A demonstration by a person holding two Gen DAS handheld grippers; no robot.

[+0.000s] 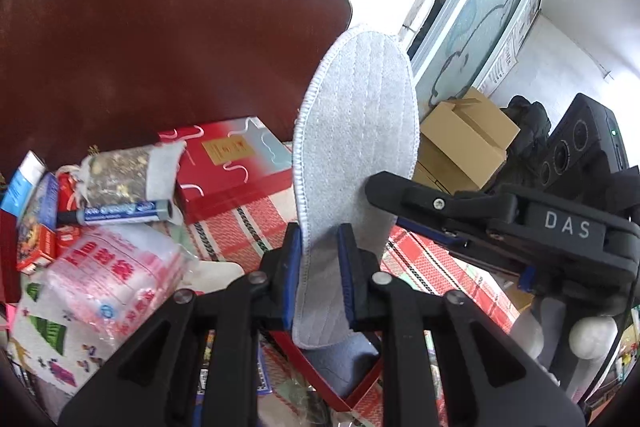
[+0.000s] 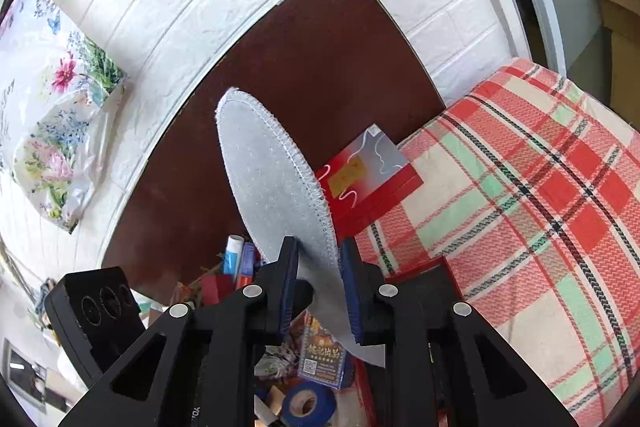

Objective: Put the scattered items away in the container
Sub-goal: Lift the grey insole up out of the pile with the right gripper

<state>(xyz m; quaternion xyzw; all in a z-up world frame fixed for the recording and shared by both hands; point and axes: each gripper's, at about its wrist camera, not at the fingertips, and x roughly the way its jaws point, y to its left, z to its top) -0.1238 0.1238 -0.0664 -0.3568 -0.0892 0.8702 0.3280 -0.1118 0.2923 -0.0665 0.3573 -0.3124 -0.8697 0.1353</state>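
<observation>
Left wrist view is filled mostly by a dark brown board [image 1: 160, 47] standing beyond the tongs, with a red-and-green plaid cloth [image 1: 256, 227] spread below it as the surface for the clutter. A flat red gift box [image 1: 236, 167] lies ahead and left of the left tongs [image 1: 320, 267], and a bag of pink-printed packets [image 1: 116, 279] sits nearer on that side. The left tongs are nearly closed, pinching a grey insole [image 1: 356, 131] near its heel, so it stands up and away from them. It is probably held clear of the heap to be dropped into the red-rimmed container [image 1: 316, 375] just beneath the fingers. The right tongs [image 2: 320, 287] are narrow too, with a grey insole slanting across their gap and apparently pinched. Whether both grip one insole or a pair I cannot tell, since the right tongs' finger is lost behind the felt in the left view. Most of the container is covered by the linkages. A blue tape roll [image 2: 308, 403] and a card pack [image 2: 324, 359] show under the right tongs, and a blue marker [image 1: 120, 213] lies far left.
</observation>
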